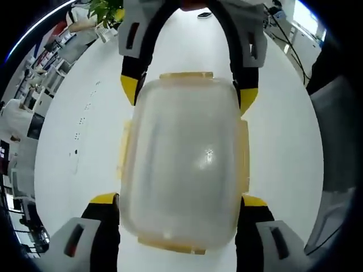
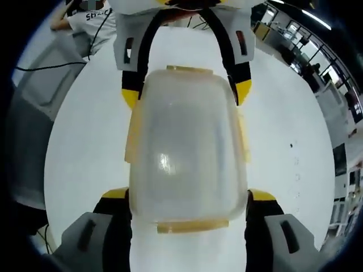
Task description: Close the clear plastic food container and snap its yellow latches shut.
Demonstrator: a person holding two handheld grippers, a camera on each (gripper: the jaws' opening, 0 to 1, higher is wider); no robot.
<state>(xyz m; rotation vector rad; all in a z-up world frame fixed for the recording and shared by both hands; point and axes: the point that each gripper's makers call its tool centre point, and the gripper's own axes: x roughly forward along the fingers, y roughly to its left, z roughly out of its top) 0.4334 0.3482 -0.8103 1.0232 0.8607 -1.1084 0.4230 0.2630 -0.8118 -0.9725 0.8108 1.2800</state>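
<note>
The clear plastic container (image 1: 181, 158) lies lid-up on the white table (image 1: 283, 147), with pale yellow latches (image 1: 186, 75) at its ends and long sides. My left gripper (image 1: 180, 199) clasps its near end, yellow-tipped jaws touching both sides. Opposite, my right gripper (image 1: 188, 93) clasps the far end. In the right gripper view the same container (image 2: 187, 153) runs away from my right gripper (image 2: 188, 195) toward the left gripper (image 2: 187, 93). The end latch (image 2: 193, 226) lies flat near the camera. Whether the latches are snapped is unclear.
The table (image 2: 85, 153) stretches wide on both sides of the container. A green plant (image 1: 105, 8) stands at its far edge. A person in a white shirt (image 2: 91, 22) sits beyond the table. A grey chair-like shape (image 2: 34, 85) stands beside the table edge.
</note>
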